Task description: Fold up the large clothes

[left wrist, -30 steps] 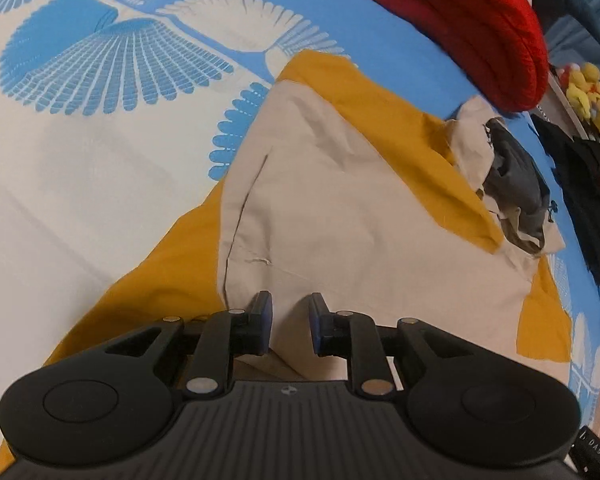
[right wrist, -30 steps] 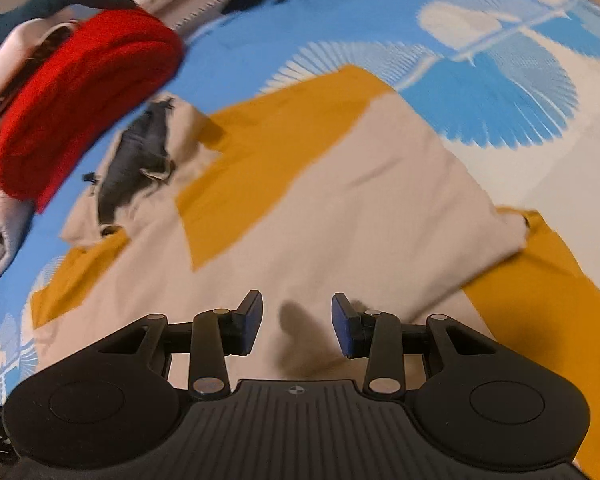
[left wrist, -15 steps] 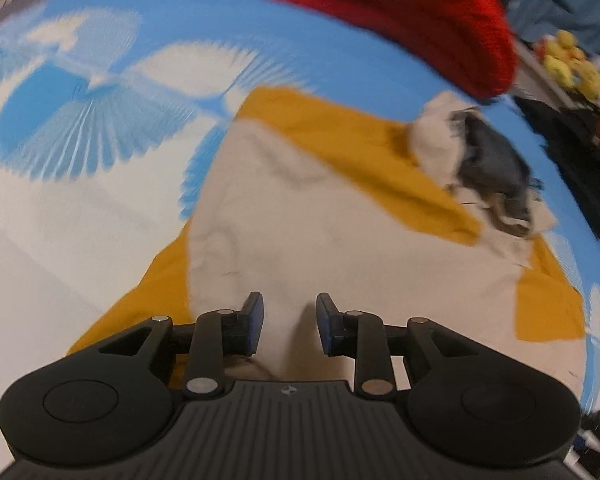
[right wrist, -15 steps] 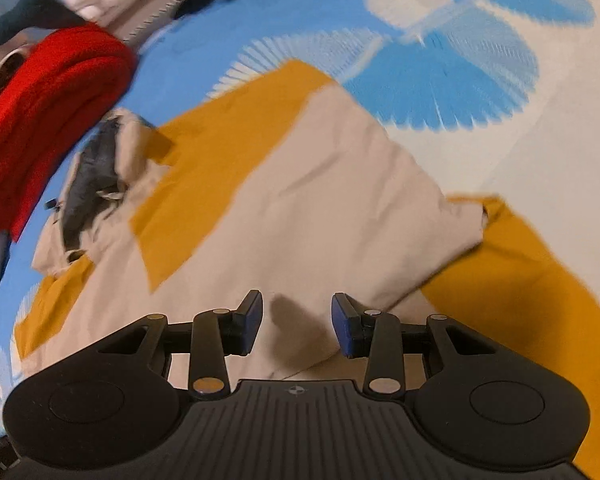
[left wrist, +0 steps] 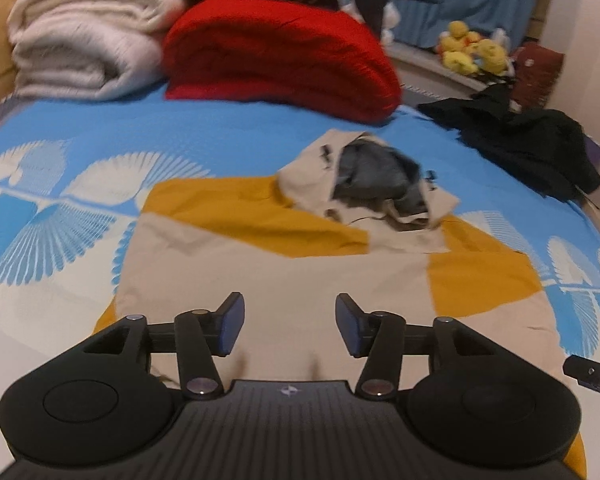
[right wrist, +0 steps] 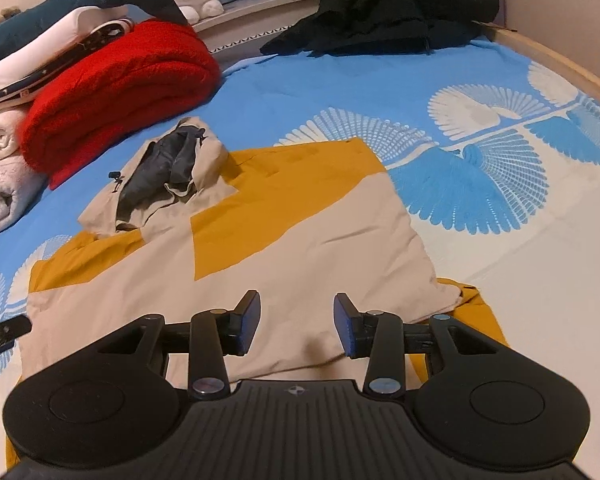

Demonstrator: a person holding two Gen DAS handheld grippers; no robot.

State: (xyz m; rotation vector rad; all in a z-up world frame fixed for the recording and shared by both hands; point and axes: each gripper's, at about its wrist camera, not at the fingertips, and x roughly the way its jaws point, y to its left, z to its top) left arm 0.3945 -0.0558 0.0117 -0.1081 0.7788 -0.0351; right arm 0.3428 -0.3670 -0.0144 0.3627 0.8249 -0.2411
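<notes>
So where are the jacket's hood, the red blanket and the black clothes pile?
hood (right wrist: pixel 168 176): right wrist view, dark lining.
red blanket (left wrist: pixel 276 52): left wrist view, top of roll.
black clothes pile (left wrist: pixel 528 144): left wrist view, middle.

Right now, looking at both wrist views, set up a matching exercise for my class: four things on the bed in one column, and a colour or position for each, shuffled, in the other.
Things:
1. jacket
2. folded blanket
3. heap of clothing
4. hood

Descriptions:
A. black, at the far side of the bed
B. red
C. beige, with a dark lining showing
D. mustard and beige, spread flat under both open grippers

Pairs: 1-D, 2-B, 3-A, 4-C
</notes>
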